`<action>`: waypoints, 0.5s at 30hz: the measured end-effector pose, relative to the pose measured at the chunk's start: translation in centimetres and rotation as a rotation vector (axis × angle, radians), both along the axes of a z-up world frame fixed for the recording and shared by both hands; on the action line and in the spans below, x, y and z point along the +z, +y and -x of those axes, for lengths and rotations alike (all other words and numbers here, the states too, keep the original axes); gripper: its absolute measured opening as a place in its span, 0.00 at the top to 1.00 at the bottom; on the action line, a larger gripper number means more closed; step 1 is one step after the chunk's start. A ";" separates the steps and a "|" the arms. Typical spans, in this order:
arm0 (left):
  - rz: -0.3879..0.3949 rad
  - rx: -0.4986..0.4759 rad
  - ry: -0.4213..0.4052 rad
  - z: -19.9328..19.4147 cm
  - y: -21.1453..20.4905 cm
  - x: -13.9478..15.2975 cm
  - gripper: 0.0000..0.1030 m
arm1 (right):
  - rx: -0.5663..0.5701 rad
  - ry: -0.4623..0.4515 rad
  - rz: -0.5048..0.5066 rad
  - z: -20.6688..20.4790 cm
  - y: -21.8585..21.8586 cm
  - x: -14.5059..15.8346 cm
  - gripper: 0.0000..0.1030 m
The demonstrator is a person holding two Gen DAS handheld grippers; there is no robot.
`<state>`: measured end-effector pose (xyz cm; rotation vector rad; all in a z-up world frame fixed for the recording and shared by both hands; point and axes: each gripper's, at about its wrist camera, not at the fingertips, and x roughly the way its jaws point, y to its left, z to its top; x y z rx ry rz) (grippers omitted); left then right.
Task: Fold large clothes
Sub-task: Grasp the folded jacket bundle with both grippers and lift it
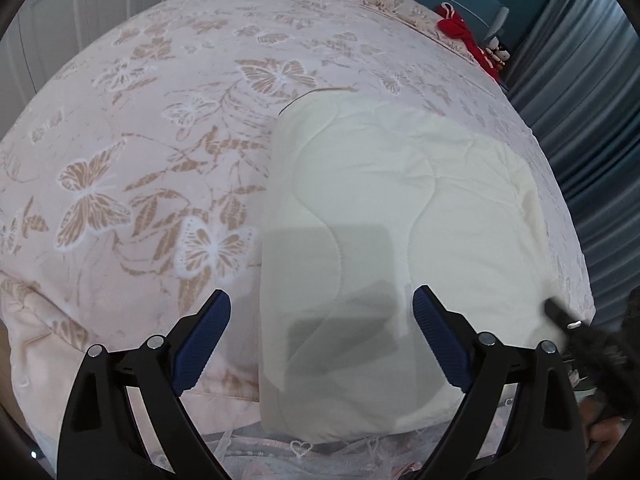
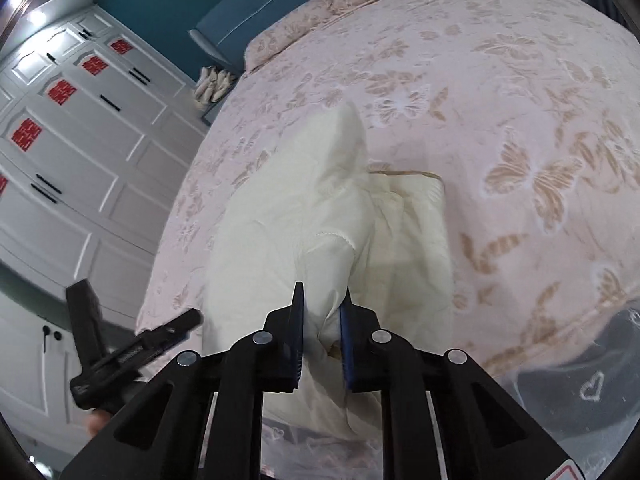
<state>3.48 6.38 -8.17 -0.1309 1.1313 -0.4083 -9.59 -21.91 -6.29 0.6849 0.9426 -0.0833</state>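
Right gripper (image 2: 322, 312) pinches a bunched fold of the cream quilted blanket (image 1: 384, 216), left gripper (image 1: 320, 320) gapes empty above it—lift evenly, keeping edges aligned.

The cream quilt (image 1: 400, 208) is soft, matt stitched cloth; the pink bedspread (image 1: 160, 120) is woven butterfly-patterned fabric.

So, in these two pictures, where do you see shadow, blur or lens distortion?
Left wrist view: the open left tool throws a grey blocky shadow on the cream quilted folded cloth; the pink butterfly-patterned bedspread bulges like a dome. Right wrist view: the white panelled wardrobe curves strongly, and the other black tool at lower left is motion-blurred.
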 end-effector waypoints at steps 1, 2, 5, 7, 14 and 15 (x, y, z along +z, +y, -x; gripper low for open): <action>-0.013 -0.009 0.010 0.1 -0.3 -0.4 0.13 | 0.001 0.066 0.014 -0.1 0.0 -2.2 0.86; -0.025 -0.012 0.020 0.0 -0.5 -0.8 0.13 | -0.002 0.093 0.018 -0.1 0.1 -3.4 0.84; -0.008 -0.008 0.054 0.0 -0.6 -1.9 0.12 | -0.014 0.102 0.040 -0.3 0.5 -4.7 0.77; 0.009 0.008 0.073 -0.2 -0.4 -2.3 0.12 | -0.029 0.095 0.049 -0.4 0.4 -3.7 0.71; 0.112 0.056 0.139 -1.6 1.1 -3.5 0.06 | -0.092 0.082 0.096 0.2 -0.6 -1.8 0.31; 0.135 0.057 0.158 -1.9 1.2 -3.9 0.05 | -0.082 0.106 0.048 -0.2 -0.9 -2.8 0.31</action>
